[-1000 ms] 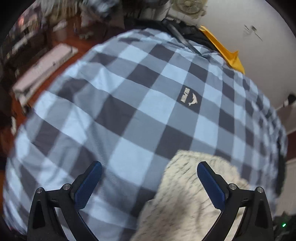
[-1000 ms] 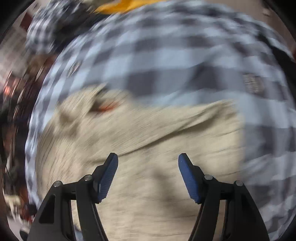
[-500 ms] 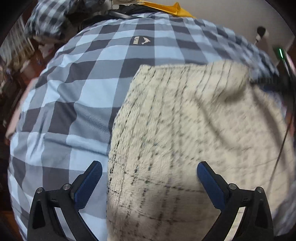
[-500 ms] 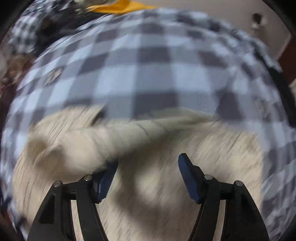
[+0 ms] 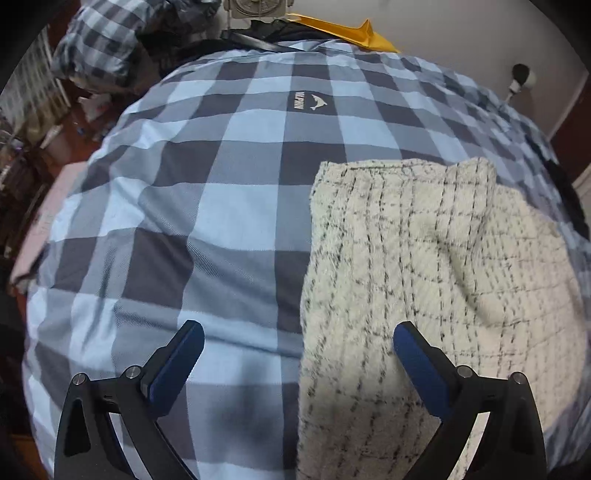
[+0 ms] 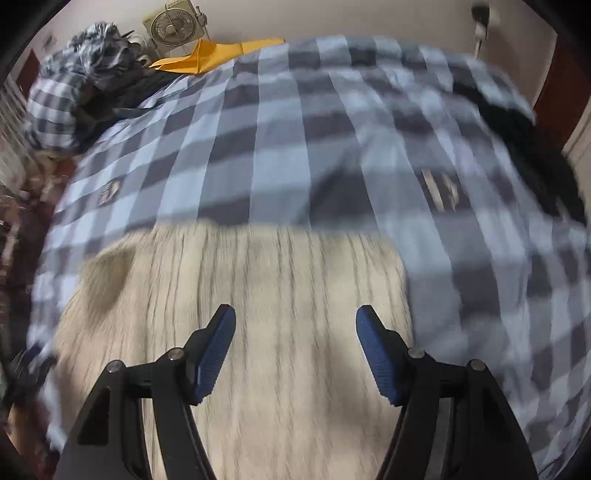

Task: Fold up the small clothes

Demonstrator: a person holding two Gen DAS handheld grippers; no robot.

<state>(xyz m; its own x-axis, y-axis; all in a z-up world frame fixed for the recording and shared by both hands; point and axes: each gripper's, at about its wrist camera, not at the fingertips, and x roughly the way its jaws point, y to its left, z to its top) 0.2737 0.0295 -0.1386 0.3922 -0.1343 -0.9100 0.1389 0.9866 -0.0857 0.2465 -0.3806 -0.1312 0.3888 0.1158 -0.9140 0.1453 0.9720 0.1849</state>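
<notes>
A cream fuzzy garment with thin black check lines lies folded flat on the blue and grey checked bed cover. It also shows, blurred, in the right wrist view. My left gripper is open and empty above the garment's left edge, one finger over the bed cover, the other over the garment. My right gripper is open and empty, held above the garment's near part.
A heap of checked and dark clothes lies at the bed's far left corner. An orange cloth and a small fan are at the far edge by the wall. Dark fabric lies at the bed's right side.
The garment's raised fold has come down flat. The right gripper has pulled back and up from the garment. The left view has swung right and then settled over the garment's left edge.
</notes>
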